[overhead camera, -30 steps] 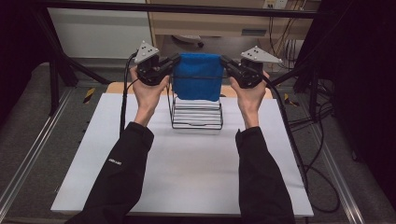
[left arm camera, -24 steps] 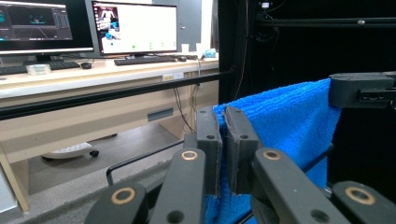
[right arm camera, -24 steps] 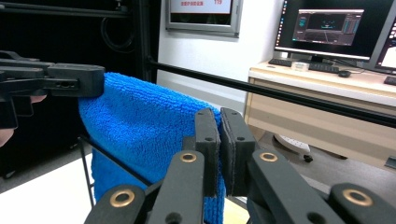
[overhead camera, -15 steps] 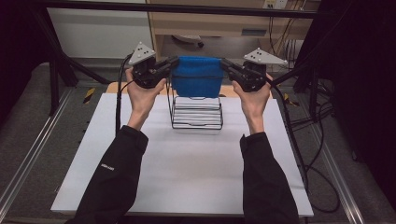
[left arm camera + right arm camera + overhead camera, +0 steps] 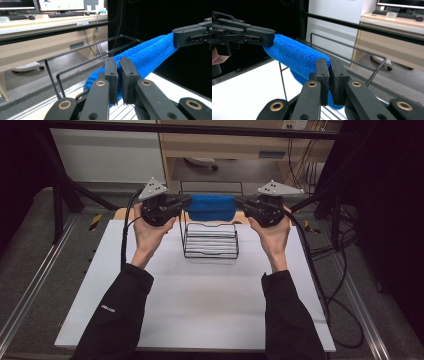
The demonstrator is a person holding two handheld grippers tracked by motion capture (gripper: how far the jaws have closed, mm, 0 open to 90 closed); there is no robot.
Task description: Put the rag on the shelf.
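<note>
Since a second ago we have lifted the blue towel [image 5: 210, 207] toward the frame's upper centre; where it hung down over the wire rack [image 5: 209, 240], it now stretches taut above it, so we judge it is being carried clear. The left gripper [image 5: 179, 203] and right gripper [image 5: 244, 204] each pinch an end, fingers nearly closed on plush terry. The rack is thin black wire on the white table [image 5: 195, 295].
</note>
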